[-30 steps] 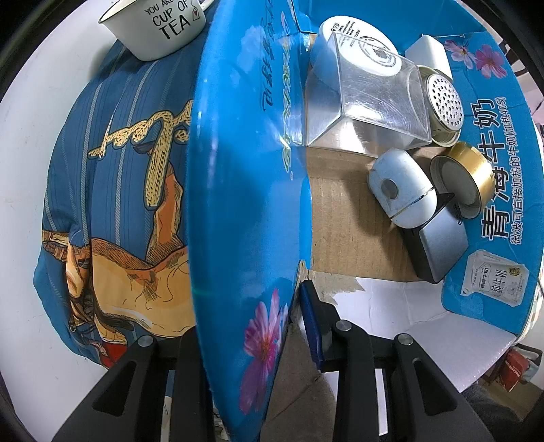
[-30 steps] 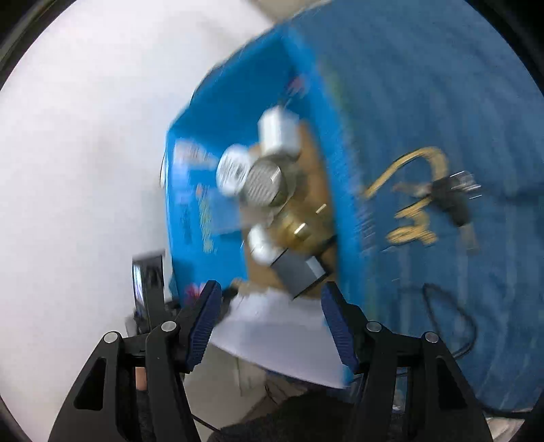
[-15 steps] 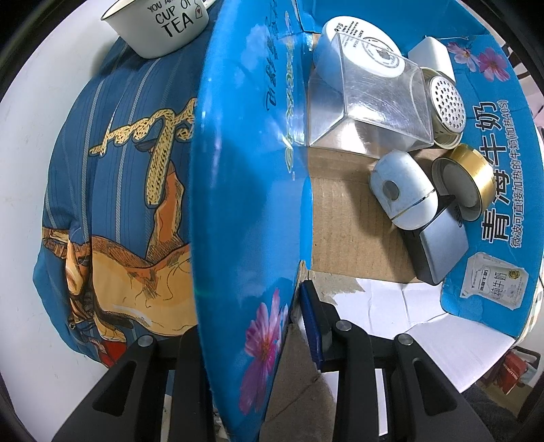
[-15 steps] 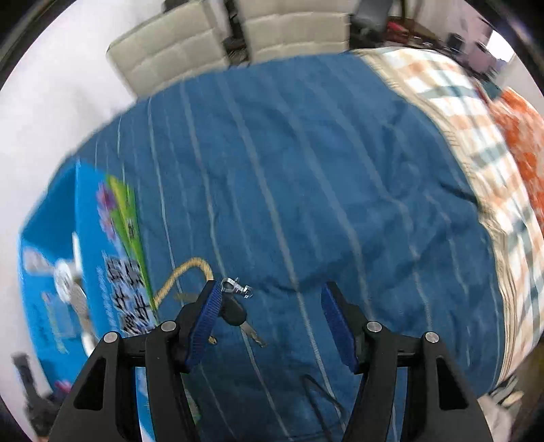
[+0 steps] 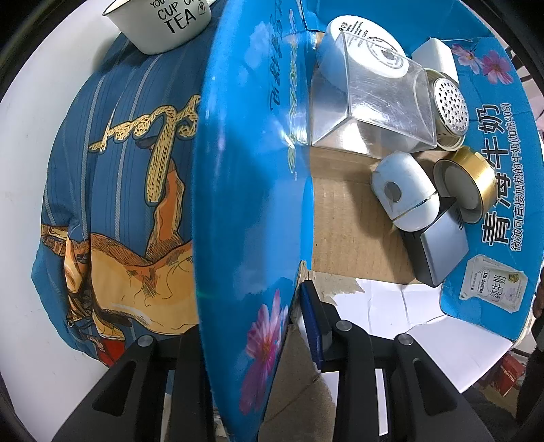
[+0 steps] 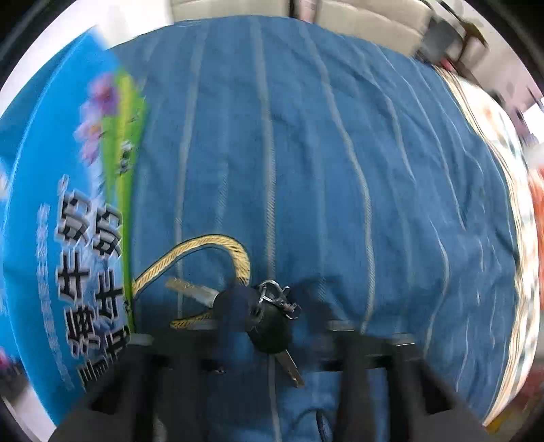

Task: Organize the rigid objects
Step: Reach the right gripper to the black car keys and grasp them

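My left gripper (image 5: 251,326) is shut on the near wall of the blue milk carton (image 5: 244,170), one finger inside and one outside. Inside the carton lie a clear plastic box (image 5: 374,108), a white jar (image 5: 360,44), a perforated tin (image 5: 448,108), a gold tin (image 5: 469,183), a white oval case (image 5: 401,193), a grey box (image 5: 438,244) and a white block (image 5: 435,54). In the right wrist view a bunch of black-headed keys (image 6: 261,316) lies on the blue cloth (image 6: 340,170). My right gripper (image 6: 268,343) is blurred; its jaws are closing with the keys between them, and cloth still shows beside the keys.
A white cup (image 5: 163,23) lettered "CUP OF TEA" stands on the cloth beyond the carton. The carton's outer side (image 6: 61,238) rises just left of the keys. A checked orange and white cloth (image 6: 523,238) borders the blue one on the right. Pale chairs (image 6: 357,20) stand behind.
My right gripper has swung from above the carton to the cloth and dropped onto the keys, which now sit between its blurred fingers. The left gripper and the carton have not moved.
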Tool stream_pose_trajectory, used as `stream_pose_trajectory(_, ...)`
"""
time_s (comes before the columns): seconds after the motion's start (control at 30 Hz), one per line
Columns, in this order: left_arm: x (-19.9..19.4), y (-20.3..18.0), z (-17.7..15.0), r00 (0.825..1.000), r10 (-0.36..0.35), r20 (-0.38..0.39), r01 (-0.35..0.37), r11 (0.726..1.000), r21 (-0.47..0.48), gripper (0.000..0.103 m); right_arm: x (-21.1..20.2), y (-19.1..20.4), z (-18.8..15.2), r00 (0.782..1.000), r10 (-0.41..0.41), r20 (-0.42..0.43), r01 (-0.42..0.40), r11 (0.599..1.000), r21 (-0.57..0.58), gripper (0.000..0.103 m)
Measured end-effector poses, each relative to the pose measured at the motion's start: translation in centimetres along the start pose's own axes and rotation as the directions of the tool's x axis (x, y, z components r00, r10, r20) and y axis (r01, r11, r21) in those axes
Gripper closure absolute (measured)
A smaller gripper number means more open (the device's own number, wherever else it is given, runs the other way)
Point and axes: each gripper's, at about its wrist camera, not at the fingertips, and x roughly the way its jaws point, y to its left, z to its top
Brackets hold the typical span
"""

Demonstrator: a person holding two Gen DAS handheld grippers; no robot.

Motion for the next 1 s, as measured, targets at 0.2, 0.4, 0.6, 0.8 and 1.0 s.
stream_pose_trajectory(0.2, 0.0, 0.0, 0.2, 1.0, -0.001, -0.003, 0.001, 1.0, -0.002, 0.074, 1.0, -5.2, 0.4, 0.937, 0.332, -0.114, -0.273, 0.893, 0.358, 0.089)
stream_pose_trajectory(0.4, 0.2, 0.0, 0.4, 1.0, 0.001, -0.007, -0.001, 1.0, 0.0, 0.074, -0.9, -1.3, 1.0, 0.983, 0.18, -0.042, -0.183, 0.98, -0.073, 0.022)
stream_pose_trajectory(0.6, 0.3, 0.0, 0.4, 1.0, 0.001, -0.009, -0.001, 1.0, -0.001, 0.074, 2.7, 2.5, -0.6, 0.998, -0.033, -0.062, 0.014, 0.957, -0.289, 0.027)
stream_pose_trajectory(0.8, 0.4, 0.0, 0.4, 1.0, 0.0, -0.01, 0.0, 1.0, -0.006, 0.074, 1.3, -3.0, -0.9, 0.974, 0.195, -0.112, -0.165, 0.959, 0.232, 0.074)
stream_pose_trajectory(1.0, 0.4, 0.2, 0.4, 1.0, -0.002, -0.007, 0.002, 1.0, -0.011, 0.074, 0.3, -4.9, 0.5, 0.958, 0.252, -0.136, -0.214, 0.946, 0.244, 0.059)
